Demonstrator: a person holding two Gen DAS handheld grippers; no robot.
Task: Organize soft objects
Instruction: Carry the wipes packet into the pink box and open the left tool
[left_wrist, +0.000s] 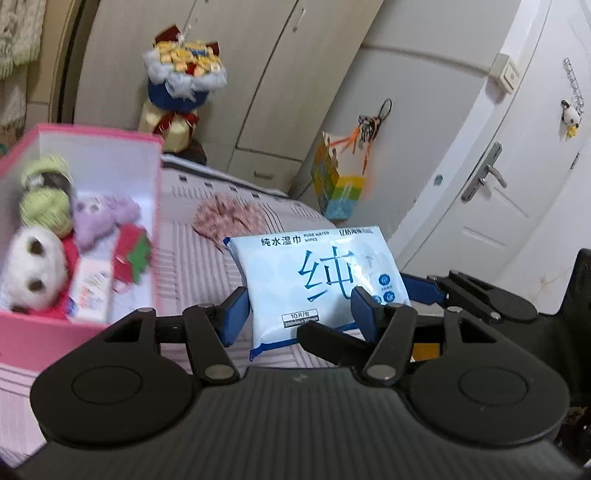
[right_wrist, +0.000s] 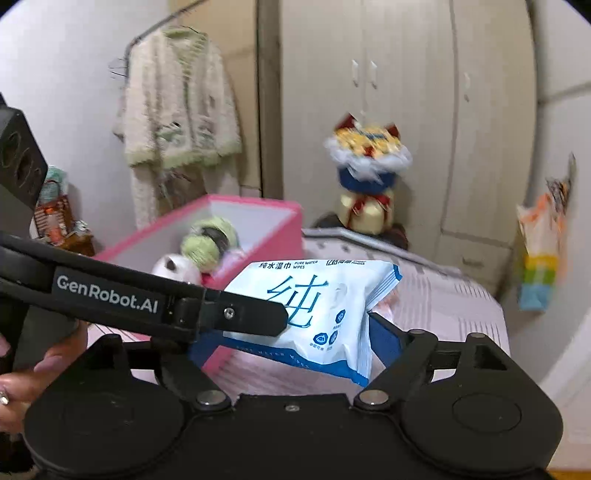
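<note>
We begin with the pale wardrobe and the white door that close off the room. Below them lies the bed in its pink striped sheet. On the bed stands the open pink box, with plush toys piled inside. A bouquet stands behind the box, and a small floral cloth lies on the sheet just beyond it.

The wipes pack hangs in the air above the bed, just beside the box's near corner and clear of the sheet. We see its printed face turned toward both cameras. Its long axis runs across each view from side to side. The edge with the header text is uppermost and one lower corner droops.

The left gripper grips the pack. One blue pad sits against the pack's left edge. The other finger crosses in front of the printed face, where the film wrinkles around it.

The right gripper stands with its fingers spread wide and the pack between them. Its right pad is at the pack's side seam, but we cannot tell whether they touch. From the right wrist we see the left gripper's black finger lying across the pack's front. From the left wrist, one finger of the right gripper shows beyond the pack's far edge.
</note>
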